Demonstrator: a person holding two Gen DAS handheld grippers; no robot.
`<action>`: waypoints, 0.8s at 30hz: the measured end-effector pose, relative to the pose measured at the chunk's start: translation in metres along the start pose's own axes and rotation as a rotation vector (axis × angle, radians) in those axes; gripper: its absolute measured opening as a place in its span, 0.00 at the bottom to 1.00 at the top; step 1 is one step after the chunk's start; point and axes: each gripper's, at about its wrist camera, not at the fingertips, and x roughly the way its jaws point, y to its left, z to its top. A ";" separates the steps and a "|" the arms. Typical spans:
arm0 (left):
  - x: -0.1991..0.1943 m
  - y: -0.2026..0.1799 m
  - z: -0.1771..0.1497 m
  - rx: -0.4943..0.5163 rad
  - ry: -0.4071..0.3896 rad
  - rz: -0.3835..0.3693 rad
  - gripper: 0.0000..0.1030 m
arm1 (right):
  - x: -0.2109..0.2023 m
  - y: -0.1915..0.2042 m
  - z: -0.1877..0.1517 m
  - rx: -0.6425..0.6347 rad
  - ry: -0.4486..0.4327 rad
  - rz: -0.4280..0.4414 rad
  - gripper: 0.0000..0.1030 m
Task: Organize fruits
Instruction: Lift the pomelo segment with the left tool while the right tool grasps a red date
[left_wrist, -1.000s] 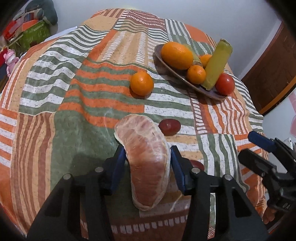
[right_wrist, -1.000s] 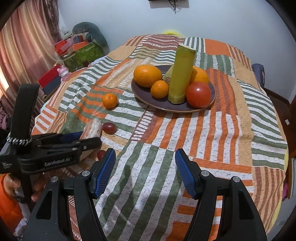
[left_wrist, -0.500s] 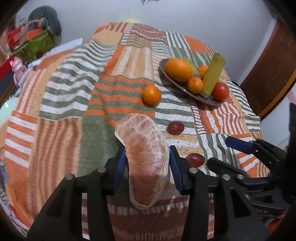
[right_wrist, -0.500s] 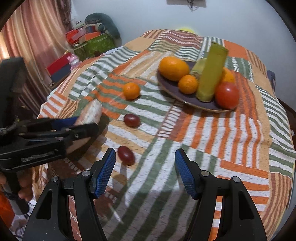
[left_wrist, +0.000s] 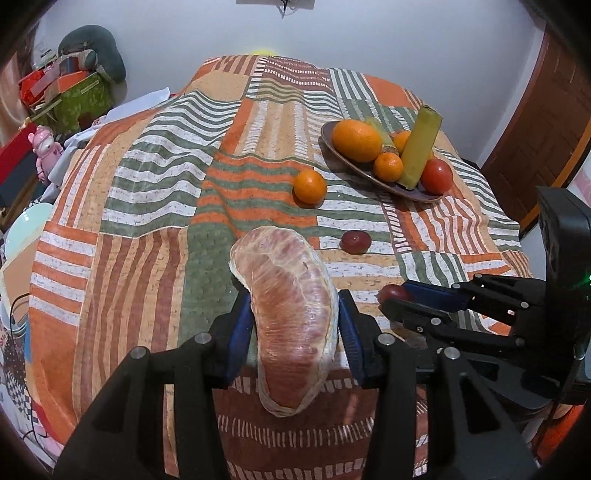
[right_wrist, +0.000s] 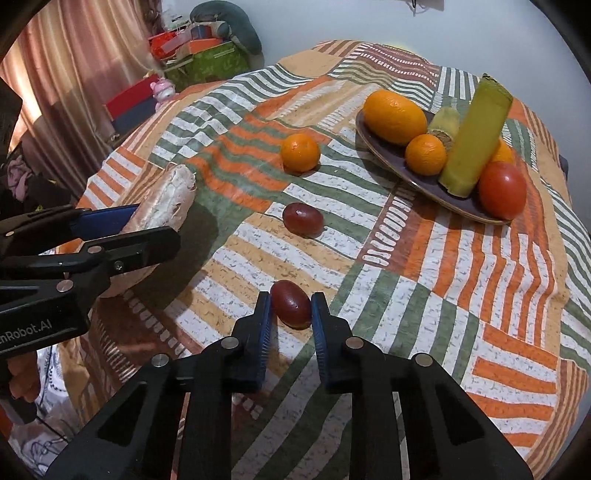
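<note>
My left gripper (left_wrist: 291, 332) is shut on a large peeled pomelo segment (left_wrist: 291, 314) and holds it above the striped cloth; the segment also shows in the right wrist view (right_wrist: 162, 206). My right gripper (right_wrist: 290, 314) is shut on a dark red grape (right_wrist: 291, 303) that rests on the cloth. A second red grape (right_wrist: 302, 219) and a loose orange (right_wrist: 300, 152) lie farther off. A dark oval plate (right_wrist: 424, 181) at the right holds oranges, a tomato (right_wrist: 502, 189) and a yellow-green sugarcane piece (right_wrist: 474, 136).
A striped orange, green and white cloth (left_wrist: 166, 177) covers the round table. Boxes and a grey cushion (left_wrist: 94, 51) stand beyond its far left edge. A wooden door (left_wrist: 546, 122) is at the right. A curtain (right_wrist: 55, 74) hangs at the left.
My right gripper has moved down and forward to the near grape and its jaws have closed around it. My left gripper has lifted back a little with the pomelo segment.
</note>
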 end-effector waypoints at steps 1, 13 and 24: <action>-0.001 -0.001 0.001 0.002 -0.002 -0.001 0.44 | -0.002 -0.001 -0.001 0.002 -0.004 -0.002 0.18; -0.013 -0.028 0.026 0.058 -0.054 -0.025 0.44 | -0.047 -0.037 0.005 0.056 -0.104 -0.063 0.18; -0.008 -0.059 0.076 0.108 -0.116 -0.073 0.44 | -0.085 -0.100 0.022 0.144 -0.213 -0.149 0.18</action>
